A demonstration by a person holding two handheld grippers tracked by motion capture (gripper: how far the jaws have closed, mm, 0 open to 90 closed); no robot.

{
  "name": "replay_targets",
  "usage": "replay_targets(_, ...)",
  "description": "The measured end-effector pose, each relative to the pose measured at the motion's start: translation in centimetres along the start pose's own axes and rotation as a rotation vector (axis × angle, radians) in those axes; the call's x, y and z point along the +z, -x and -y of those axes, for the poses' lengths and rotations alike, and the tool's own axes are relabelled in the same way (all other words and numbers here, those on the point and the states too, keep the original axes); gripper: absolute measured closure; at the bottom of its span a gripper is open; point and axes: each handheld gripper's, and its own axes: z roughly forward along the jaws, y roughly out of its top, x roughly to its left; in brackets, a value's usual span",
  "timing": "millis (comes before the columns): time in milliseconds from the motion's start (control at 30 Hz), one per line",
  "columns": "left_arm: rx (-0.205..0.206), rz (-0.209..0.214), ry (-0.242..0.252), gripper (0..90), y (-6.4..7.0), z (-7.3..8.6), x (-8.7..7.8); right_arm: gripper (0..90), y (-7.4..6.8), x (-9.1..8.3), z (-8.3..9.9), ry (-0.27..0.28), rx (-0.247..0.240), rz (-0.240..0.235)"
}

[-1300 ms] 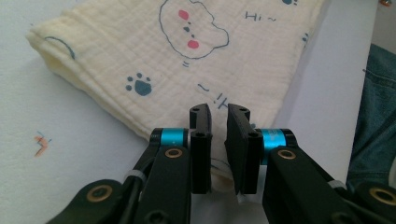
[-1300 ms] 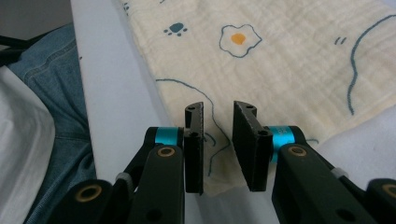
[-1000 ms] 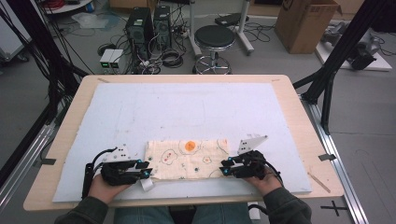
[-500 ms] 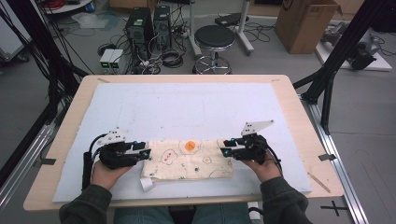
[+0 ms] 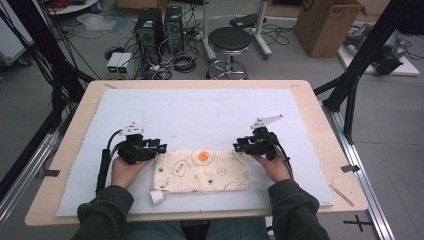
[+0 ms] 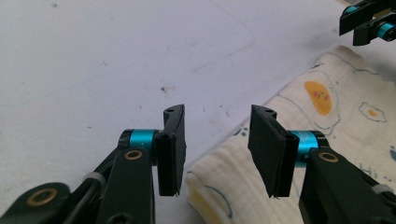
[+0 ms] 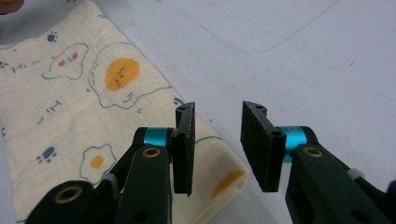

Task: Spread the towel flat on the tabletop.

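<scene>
High view: folded cloth lies lengthwise left-right between left gripper and right gripper, both jaws parted.

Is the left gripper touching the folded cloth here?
Apart. In the left gripper view the left gripper hangs open above the cloth, its corner showing between the jaws, neither pad on the fabric.

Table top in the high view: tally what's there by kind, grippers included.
Folded cloth with egg print: 1
Grippers: 2, left gripper and right gripper, both open at the cloth's far corners
White foam mat: 1
Wooden stick near the right edge: 1
Total: 5
</scene>
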Motion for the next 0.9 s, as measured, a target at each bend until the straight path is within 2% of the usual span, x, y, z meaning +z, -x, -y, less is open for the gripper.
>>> replay_targets(167, -0.028, 0.028, -0.058, 53.1, -0.6, 0.4, 0.7, 64.0, 1.0, 0.8, 0.5, -0.041, 0.044, -0.027)
replay_targets(233, -0.017, 0.024, -0.075, 54.2, -0.6, 0.4, 0.8, 64.1, 1.2, 1.0, 0.6, -0.055, 0.048, -0.031)
replay_targets(400, 0.001, 0.014, -0.124, 68.9, -0.5, 0.7, 1.2, 68.9, 1.5, 1.4, 1.2, -0.095, 0.068, -0.032)
replay_targets(567, 0.03, 0.005, -0.156, 84.6, -0.5, 0.8, 1.4, 80.0, 1.5, 1.4, 1.5, -0.111, 0.062, -0.038)
replay_targets(733, 0.028, -0.023, -0.127, 86.4, -0.7, 0.7, 1.0, 84.6, 1.4, 1.2, 1.5, -0.112, 0.053, -0.041)
replay_targets(900, 0.003, -0.044, -0.081, 86.6, -1.0, 0.4, 0.7, 85.3, 1.2, 0.9, 0.9, -0.096, 0.029, -0.012)
